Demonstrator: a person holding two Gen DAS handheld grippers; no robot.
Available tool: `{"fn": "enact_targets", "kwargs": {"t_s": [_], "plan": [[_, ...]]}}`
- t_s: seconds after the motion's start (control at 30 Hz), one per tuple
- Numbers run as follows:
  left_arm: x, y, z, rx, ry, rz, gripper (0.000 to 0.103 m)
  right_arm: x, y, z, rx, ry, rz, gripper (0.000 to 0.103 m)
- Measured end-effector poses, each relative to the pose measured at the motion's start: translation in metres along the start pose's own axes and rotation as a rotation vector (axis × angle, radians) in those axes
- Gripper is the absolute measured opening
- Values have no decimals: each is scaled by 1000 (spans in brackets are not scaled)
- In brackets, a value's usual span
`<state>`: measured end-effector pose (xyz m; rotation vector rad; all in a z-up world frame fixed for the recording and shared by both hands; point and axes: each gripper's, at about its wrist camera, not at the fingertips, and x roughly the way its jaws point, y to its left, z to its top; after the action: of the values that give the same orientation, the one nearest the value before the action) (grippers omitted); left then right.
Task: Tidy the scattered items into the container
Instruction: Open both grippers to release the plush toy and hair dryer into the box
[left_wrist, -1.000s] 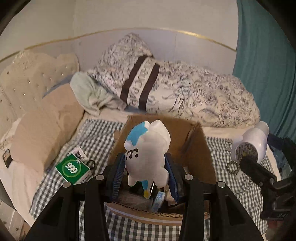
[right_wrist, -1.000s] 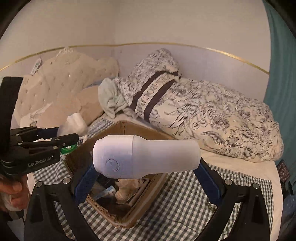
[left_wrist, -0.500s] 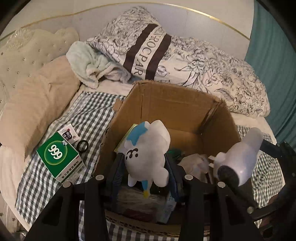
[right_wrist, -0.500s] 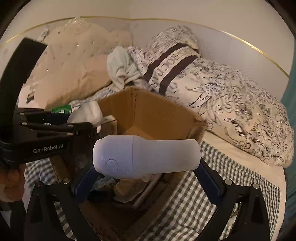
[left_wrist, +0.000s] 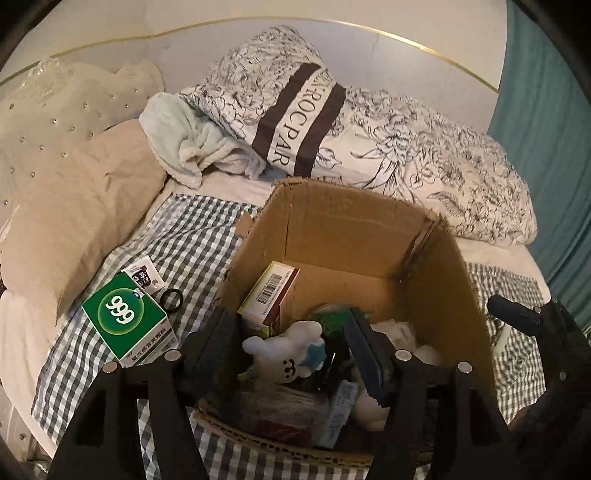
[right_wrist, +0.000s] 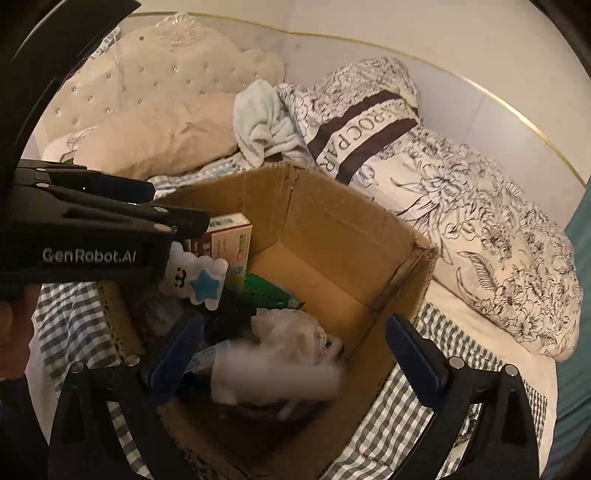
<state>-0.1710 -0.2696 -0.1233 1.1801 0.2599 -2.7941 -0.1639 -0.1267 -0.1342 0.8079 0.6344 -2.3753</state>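
Observation:
A cardboard box stands open on the checked bedspread; it also shows in the right wrist view. My left gripper is open above the box's near side. A white plush toy with a blue star lies loose in the box between its fingers; it also shows in the right wrist view. My right gripper is open over the box. The white bottle is a blur between its fingers, falling into the box.
A green "999" box, a small sachet and a black ring lie on the checked spread left of the box. Pillows, a floral duvet and a pale towel lie behind. Several items fill the box.
Both grippers have opened over the box. The plush toy has dropped from the left one into the box and the white bottle has left the right one.

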Motion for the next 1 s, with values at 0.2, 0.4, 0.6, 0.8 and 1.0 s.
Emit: {"fn": "enact_targets", "kwargs": {"t_s": [0.2,0.4,0.6,0.8,1.0], "plan": [[-25,-5,4,-9,-41,1,71,-30,-17,1,70,-65,-5,99],[-53,-31,5,18,-88,-27,76,-73,-49,-13,166,-145,-69,100],[-74,-78,-1,76,-130,-66,83,-108,-93,-42,270,-148,-119,100],[-91,-123,-12,118,-165,-114,101,-138,-125,-76,335,-131,-174,101],[-97,-171,-24,146,-182,-193,103,-158,-163,-118,417,-112,-232,103]]}}
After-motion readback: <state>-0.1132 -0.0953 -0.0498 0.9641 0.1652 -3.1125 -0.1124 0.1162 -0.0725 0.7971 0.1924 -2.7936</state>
